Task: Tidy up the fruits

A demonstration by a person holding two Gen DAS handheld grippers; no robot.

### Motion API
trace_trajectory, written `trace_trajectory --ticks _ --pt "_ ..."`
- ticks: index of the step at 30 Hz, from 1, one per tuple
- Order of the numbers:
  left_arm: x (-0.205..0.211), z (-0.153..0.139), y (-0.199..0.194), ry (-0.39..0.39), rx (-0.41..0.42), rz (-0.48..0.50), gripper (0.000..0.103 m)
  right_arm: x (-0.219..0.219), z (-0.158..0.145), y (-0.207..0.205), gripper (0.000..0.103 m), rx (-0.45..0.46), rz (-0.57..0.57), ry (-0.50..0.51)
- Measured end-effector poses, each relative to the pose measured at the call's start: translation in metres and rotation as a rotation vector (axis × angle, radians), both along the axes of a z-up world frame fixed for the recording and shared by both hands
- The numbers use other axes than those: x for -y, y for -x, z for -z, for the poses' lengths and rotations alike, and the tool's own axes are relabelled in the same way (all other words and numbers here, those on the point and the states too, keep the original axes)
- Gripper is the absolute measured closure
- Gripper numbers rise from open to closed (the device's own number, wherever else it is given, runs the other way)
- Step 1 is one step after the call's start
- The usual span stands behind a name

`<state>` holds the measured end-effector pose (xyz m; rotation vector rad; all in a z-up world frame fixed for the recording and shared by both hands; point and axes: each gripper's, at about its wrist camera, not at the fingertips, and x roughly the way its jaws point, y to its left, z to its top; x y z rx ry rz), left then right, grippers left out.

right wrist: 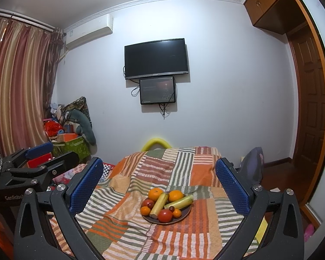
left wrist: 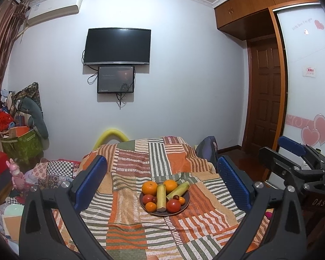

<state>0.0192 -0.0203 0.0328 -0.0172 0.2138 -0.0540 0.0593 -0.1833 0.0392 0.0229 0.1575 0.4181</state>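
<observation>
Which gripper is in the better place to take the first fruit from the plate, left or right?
Neither clearly. The left gripper and the right gripper are both open, and both are short of the plate, with it centred between their fingers.

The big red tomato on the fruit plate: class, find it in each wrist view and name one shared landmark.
Left wrist view: big red tomato at the plate's front right, lower centre.
Right wrist view: same tomato at the plate's front, lower centre.
Shared landmark: the wall television.

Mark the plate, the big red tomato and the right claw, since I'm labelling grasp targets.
plate (right wrist: 185, 215), right wrist view, bare right rim.
big red tomato (right wrist: 165, 215), right wrist view, its middle.
right claw (right wrist: 159, 169), right wrist view, midway between fingertips.
</observation>
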Motion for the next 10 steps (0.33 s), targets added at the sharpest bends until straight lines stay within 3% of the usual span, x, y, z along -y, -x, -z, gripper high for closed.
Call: trace_trajectory --ticks 10 --pt "0.0006 0.0017 -0.0019 0.002 -0.001 -0.002 0.0 -0.0022 0.0005 -0.003 0.0 -0.005 0.0 0.005"
